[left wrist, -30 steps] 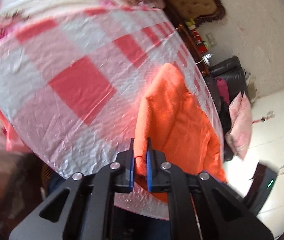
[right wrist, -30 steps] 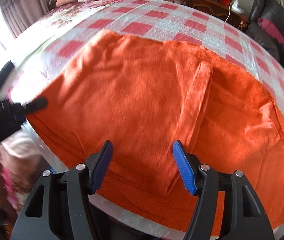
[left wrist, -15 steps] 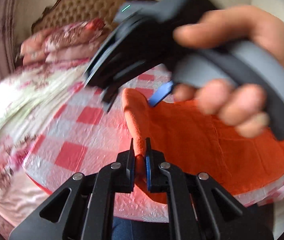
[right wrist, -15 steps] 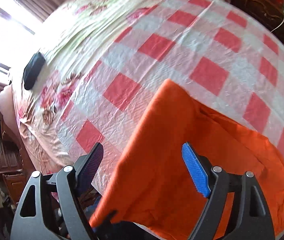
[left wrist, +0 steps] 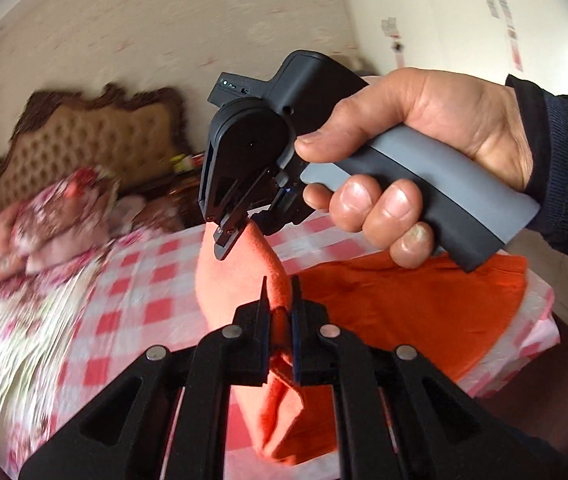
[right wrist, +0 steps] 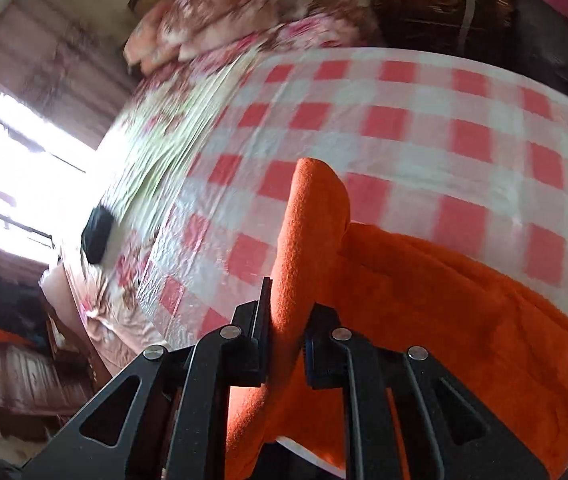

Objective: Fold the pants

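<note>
The orange pants (left wrist: 403,304) lie on a bed with a red-and-white checked cover (left wrist: 144,280). My left gripper (left wrist: 280,316) is shut on a raised edge of the pants. My right gripper (right wrist: 285,312) is shut on another fold of the pants (right wrist: 423,304), lifted above the bed. In the left wrist view the right gripper (left wrist: 240,236) shows ahead, held in a hand, pinching the same lifted edge a little farther along.
Floral pillows (left wrist: 56,216) and a tufted headboard (left wrist: 84,140) are at the bed's far end. A black object (right wrist: 98,234) lies on the floral sheet near a bright window (right wrist: 12,184). Dark wooden furniture (right wrist: 423,4) stands beyond the bed.
My right gripper has closed on the lifted orange fabric; it was open half a second ago. Both grippers have raised the pants' edge higher, and the views have swung toward the headboard.
</note>
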A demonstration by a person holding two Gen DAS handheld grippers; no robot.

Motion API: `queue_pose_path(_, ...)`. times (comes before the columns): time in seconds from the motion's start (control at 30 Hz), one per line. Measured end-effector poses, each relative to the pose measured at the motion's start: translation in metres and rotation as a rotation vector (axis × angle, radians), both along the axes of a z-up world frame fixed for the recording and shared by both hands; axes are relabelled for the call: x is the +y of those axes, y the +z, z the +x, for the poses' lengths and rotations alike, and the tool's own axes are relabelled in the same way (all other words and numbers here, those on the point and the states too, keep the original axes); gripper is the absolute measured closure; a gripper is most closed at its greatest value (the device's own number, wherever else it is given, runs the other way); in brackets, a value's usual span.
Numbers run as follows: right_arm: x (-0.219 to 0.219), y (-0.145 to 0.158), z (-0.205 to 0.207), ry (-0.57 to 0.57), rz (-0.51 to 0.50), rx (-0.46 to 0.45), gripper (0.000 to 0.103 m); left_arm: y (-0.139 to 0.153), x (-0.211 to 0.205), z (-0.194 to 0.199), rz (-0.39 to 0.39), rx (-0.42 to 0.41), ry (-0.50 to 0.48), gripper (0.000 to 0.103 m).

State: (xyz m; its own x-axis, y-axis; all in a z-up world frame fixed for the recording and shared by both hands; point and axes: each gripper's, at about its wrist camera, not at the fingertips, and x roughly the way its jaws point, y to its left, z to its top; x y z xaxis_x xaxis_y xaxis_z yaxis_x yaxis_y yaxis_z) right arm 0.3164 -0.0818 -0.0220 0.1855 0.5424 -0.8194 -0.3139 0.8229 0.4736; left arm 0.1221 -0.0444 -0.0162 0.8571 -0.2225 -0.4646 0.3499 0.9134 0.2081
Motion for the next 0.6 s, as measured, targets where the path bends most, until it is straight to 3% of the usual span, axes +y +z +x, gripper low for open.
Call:
queue_pose_path(0.17,-0.113,-0.040,-0.015,-0.155,0.063,0.063,0.090,-0.029,-0.095,-0.016,0.105,-0.039,-0.151,0.096)
queue_pose_path(0.3,-0.162,-0.098,-0.022,-0.199,0.062,0.116,0.089,-0.085,-0.159,-0.028,0.240,-0.074,-0.214,0.096)
queue_pose_path(0.43,-0.175,-0.133,-0.031,-0.205,0.108,0.147,0.074,-0.128,-0.188,-0.033,0.374,-0.084,-0.232,0.088)
queue_pose_path(0.5,-0.177,-0.131,-0.037,-0.185,0.129,0.126,0.066,-0.134,-0.188,-0.036,0.411,-0.095,-0.224,0.078)
queue_pose_path(0.53,-0.176,-0.129,-0.040,-0.174,0.137,0.110,0.056,-0.135,-0.190,-0.036,0.421,-0.097,-0.213,0.073)
queue_pose_path(0.6,-0.175,-0.125,-0.046,-0.156,0.125,0.086,0.049,-0.141,-0.191,-0.038,0.458,-0.096,-0.193,0.073)
